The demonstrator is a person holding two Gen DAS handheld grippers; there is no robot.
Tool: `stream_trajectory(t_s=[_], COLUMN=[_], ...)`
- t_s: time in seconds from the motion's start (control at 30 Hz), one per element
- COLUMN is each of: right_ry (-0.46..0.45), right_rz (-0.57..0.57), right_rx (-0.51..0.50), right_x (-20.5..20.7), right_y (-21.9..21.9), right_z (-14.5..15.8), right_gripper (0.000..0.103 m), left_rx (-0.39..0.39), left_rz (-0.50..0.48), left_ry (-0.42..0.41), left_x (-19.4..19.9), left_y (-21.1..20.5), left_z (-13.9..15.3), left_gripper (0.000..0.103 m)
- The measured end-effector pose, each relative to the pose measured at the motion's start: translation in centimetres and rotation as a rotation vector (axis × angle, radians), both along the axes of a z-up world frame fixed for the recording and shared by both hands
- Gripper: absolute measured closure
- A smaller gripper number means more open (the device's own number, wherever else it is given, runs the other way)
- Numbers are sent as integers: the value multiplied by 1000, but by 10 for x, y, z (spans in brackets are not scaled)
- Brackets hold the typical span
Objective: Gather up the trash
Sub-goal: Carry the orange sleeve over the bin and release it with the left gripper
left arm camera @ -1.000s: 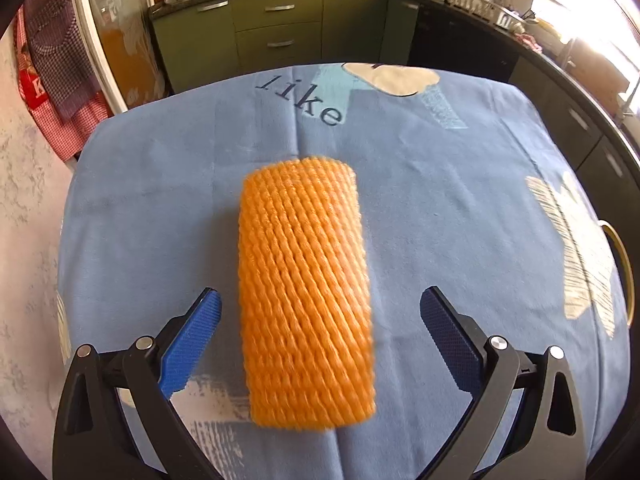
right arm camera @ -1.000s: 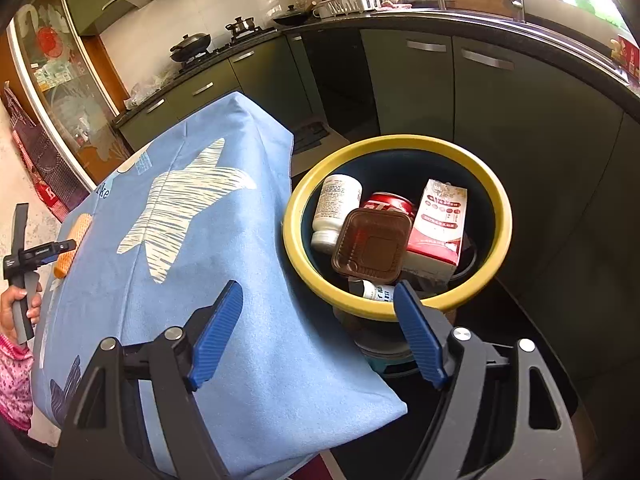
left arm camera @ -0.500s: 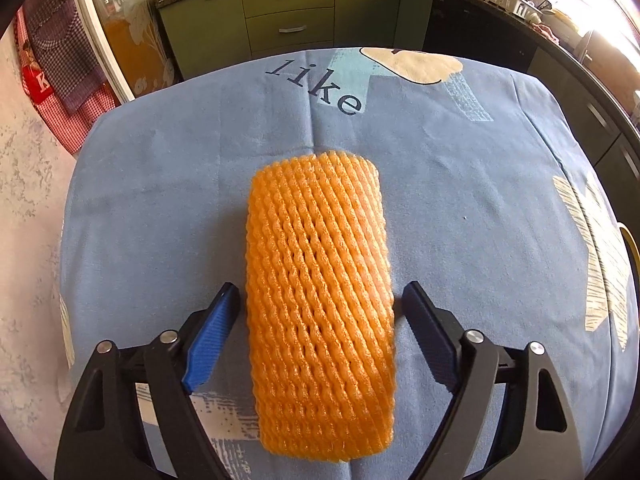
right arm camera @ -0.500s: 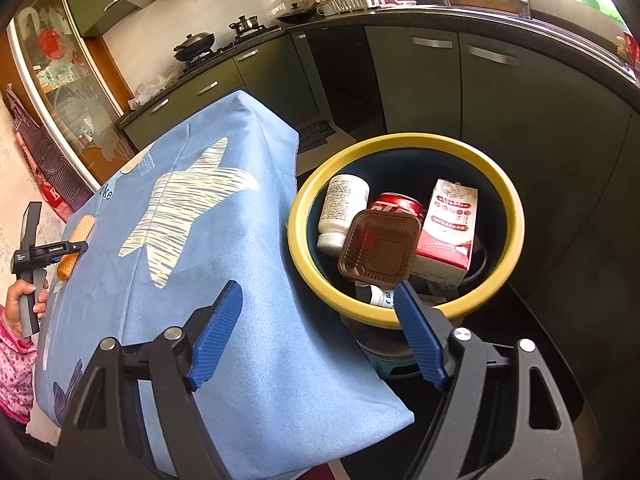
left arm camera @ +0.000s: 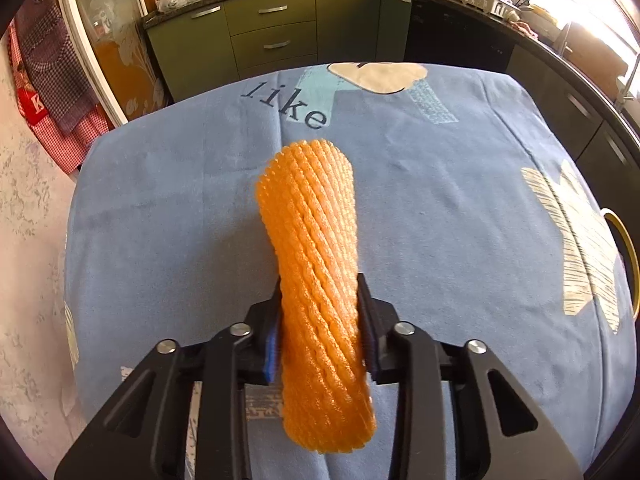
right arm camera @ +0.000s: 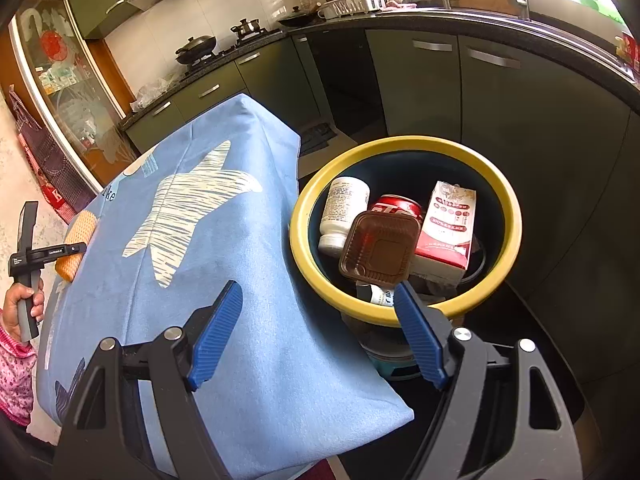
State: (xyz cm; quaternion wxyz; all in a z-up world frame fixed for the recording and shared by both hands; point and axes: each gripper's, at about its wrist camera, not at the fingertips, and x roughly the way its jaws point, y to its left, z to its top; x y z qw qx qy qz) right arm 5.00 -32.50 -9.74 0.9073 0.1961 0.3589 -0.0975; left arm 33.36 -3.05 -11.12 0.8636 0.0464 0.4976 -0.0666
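Blue-clothed tabletop (left arm camera: 460, 208): left gripper (left arm camera: 320, 336) fingers closing, squeezing the orange foam net (left arm camera: 316, 280) mid-frame; right gripper (right arm camera: 320, 332) fingers gape empty.

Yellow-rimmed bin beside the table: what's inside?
In the yellow-rimmed bin: white plastic bottle, red can, red-and-white carton, brown plastic tray on top, and another small bottle. Anything deeper is covered.

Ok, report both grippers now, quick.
Left gripper: jaws closing, pads squeezing the orange foam net.
Right gripper: open, holding nothing, beside the bin.
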Motion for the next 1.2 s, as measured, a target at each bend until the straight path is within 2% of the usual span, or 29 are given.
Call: stream_trajectory(t_s=[0.13, 0.33, 0.53, 0.7, 0.87, 0.93, 1.1, 1.2], right_ry=[-8, -28, -41, -35, -76, -81, -84, -84], right_rz=[-6, -31, -100, -162, -210, -217, -249, -262], right_rx=[1, -14, -44, -36, -20, -12, 10, 26], right_x=[-3, -14, -34, -52, -67, -71, -78, -81], right_y=[-2, -7, -22, -43, -61, -66, -83, -91], right_z=[1, 5, 5, -3, -2, -4, -10, -13], right_gripper=[29, 29, 28, 28, 28, 27, 27, 27], left_rx=[-17, -30, -46, -70, -84, -89, -57, -60], left_rz=[-41, -167, -390, -608, -747, -794, -848, -870], left_ry=[-22, -69, -99, -80, -48, -6, 58, 97], left_x=[-13, -41, -75, -96, -106, -105, -96, -89], left_y=[-12, -62, -150, -250, -342, -381, -452, -480], left_z=[14, 45, 76, 86, 81, 72, 40, 23], left_gripper=[81, 82, 82, 82, 82, 82, 82, 78])
